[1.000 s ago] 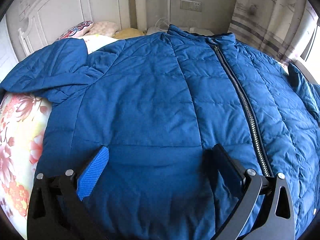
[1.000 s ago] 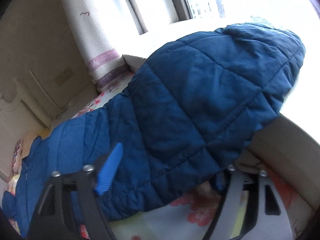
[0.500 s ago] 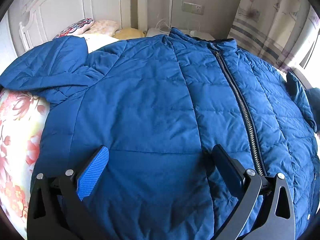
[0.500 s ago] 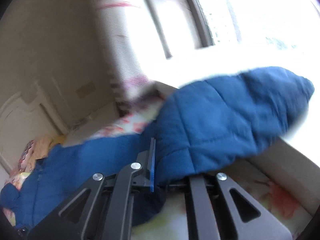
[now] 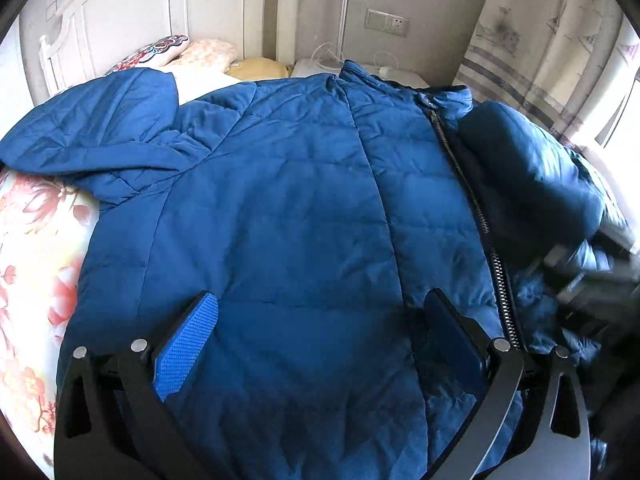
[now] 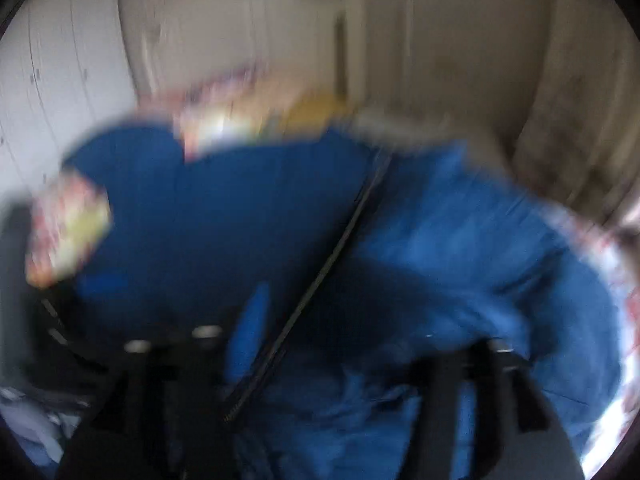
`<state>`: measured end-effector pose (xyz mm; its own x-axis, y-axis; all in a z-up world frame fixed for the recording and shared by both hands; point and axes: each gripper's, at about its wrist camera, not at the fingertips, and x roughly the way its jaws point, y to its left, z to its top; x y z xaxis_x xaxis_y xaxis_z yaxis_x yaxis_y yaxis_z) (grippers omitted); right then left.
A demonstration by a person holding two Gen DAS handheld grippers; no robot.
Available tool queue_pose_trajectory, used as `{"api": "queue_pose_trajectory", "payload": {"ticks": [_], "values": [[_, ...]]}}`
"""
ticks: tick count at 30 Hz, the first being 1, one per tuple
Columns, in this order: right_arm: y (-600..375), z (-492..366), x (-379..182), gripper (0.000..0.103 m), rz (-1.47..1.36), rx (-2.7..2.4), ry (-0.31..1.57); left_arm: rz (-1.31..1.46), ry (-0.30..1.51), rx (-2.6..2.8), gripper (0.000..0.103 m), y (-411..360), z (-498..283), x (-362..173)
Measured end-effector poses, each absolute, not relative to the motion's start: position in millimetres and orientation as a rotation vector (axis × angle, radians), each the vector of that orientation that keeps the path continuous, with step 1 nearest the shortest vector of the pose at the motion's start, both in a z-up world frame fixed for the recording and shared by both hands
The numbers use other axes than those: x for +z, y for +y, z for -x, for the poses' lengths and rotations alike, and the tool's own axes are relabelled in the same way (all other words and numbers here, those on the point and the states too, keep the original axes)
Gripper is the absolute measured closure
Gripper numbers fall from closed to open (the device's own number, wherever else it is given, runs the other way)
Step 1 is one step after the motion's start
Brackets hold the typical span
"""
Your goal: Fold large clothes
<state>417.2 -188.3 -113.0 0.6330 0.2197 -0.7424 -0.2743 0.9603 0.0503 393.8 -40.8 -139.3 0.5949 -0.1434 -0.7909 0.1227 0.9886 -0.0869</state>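
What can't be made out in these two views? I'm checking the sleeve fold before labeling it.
- Right wrist view: motion blur smears the right gripper; whether it grips the jacket is unclear.
- Left wrist view: the folded-over right sleeve is blurred at the right edge, hiding its cuff.
- Left wrist view: the left gripper covers the jacket's hem, cut off below.

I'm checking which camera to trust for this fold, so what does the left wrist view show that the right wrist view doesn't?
Only the left wrist view is sharp. It shows the left gripper open over the jacket, the folded-in sleeve lying past the zipper, the other sleeve spread out, the pillows and the wall socket.

Only the right wrist view shows the right gripper, apparently open, though heavily blurred.

Both share the blue jacket, its zipper and the floral bedsheet.
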Motion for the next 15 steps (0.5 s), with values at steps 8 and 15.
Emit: {"api": "queue_pose_trajectory", "payload": {"ticks": [8,15], "values": [[-247,-346,-85,0.027,-0.146,0.306,0.815,0.028,0.919,-0.155,0.004,-41,-393,-139],[-352,-283,-109,0.032,-0.453,0.045,0.728,-0.044,0.860,-0.105,0.004,-50,-385,-130]]}}
